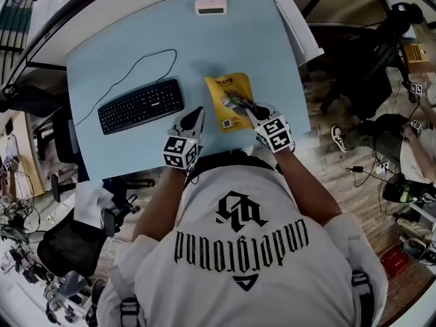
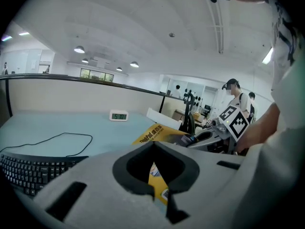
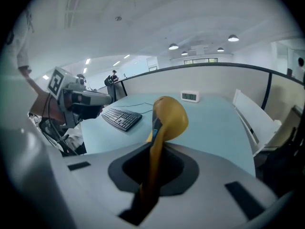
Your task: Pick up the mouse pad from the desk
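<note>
The yellow mouse pad (image 1: 225, 98) is on the pale blue desk (image 1: 129, 53), just right of the keyboard. My right gripper (image 1: 240, 103) is shut on the pad's near right part. In the right gripper view the pad (image 3: 169, 116) rises edge-on from between the jaws (image 3: 150, 185) and curls over at its top. My left gripper (image 1: 196, 115) hovers just left of the pad, its jaws together and empty. In the left gripper view the pad (image 2: 160, 133) shows beyond the jaws (image 2: 160, 195), lifted at its right by the other gripper (image 2: 206, 139).
A black keyboard (image 1: 139, 105) with a looping cable lies at the left of the desk. A small white clock (image 1: 210, 6) stands at the far edge. A white panel (image 1: 298, 22) borders the desk's right side. An office chair (image 1: 68, 244) sits on the floor at the lower left.
</note>
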